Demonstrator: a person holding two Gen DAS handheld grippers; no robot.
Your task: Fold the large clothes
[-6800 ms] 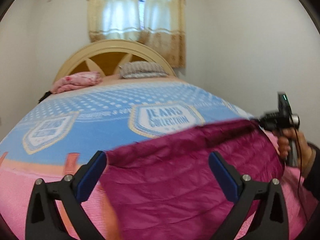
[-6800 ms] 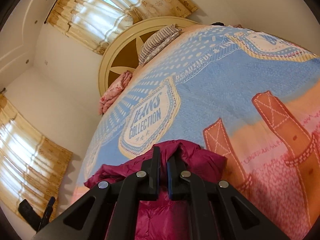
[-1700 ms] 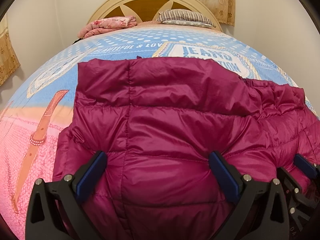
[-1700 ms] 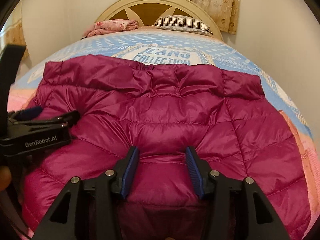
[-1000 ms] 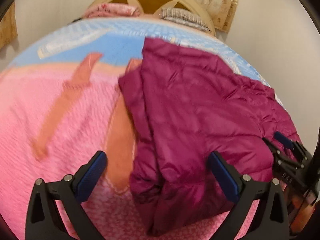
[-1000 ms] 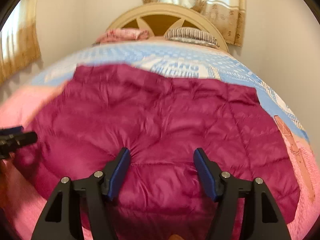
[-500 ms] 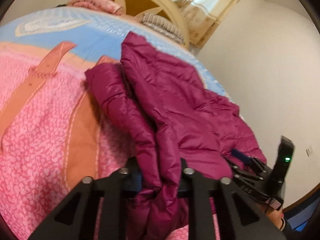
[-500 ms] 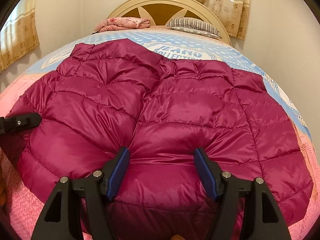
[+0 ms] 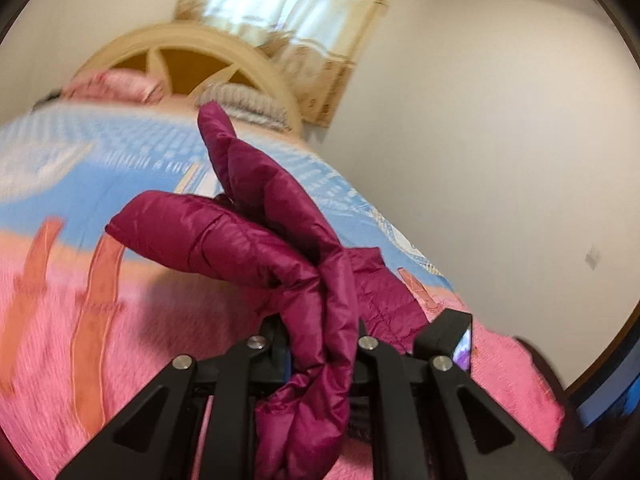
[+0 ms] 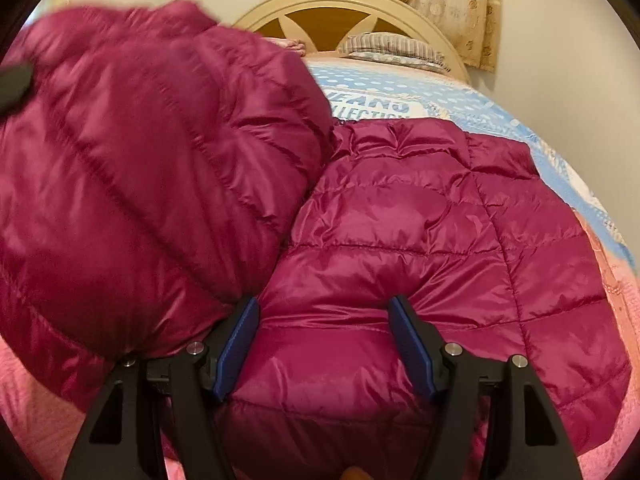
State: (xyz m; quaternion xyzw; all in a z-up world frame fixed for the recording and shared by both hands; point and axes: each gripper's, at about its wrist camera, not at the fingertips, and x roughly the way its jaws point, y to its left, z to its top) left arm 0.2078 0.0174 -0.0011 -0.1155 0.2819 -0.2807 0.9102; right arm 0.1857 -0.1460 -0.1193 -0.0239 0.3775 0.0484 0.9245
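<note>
A magenta puffer jacket (image 10: 420, 220) lies on the bed blanket (image 10: 500, 96). My left gripper (image 9: 320, 344) has its jaws closing on the jacket's left edge (image 9: 240, 240), with the fabric bunched and pinched between them and raised off the bed. In the right wrist view that raised half (image 10: 140, 160) stands up as a big flap on the left, and a bit of the left gripper (image 10: 14, 80) shows at the edge. My right gripper (image 10: 324, 340) stands open, its blue pads (image 10: 236, 344) pressed down astride the jacket's near hem. The right gripper (image 9: 444, 332) shows just behind the raised fabric.
The blanket (image 9: 80, 320) is pink near me and blue further up. A cream headboard (image 10: 332, 12), a striped pillow (image 10: 396, 50) and a pink folded cloth (image 9: 116, 86) are at the far end. A bare wall (image 9: 480, 140) runs along the bed's right side.
My left gripper went from wide open beside the jacket's left edge to shut on it, then rose and carried that edge upward. The right gripper stayed in place on the hem.
</note>
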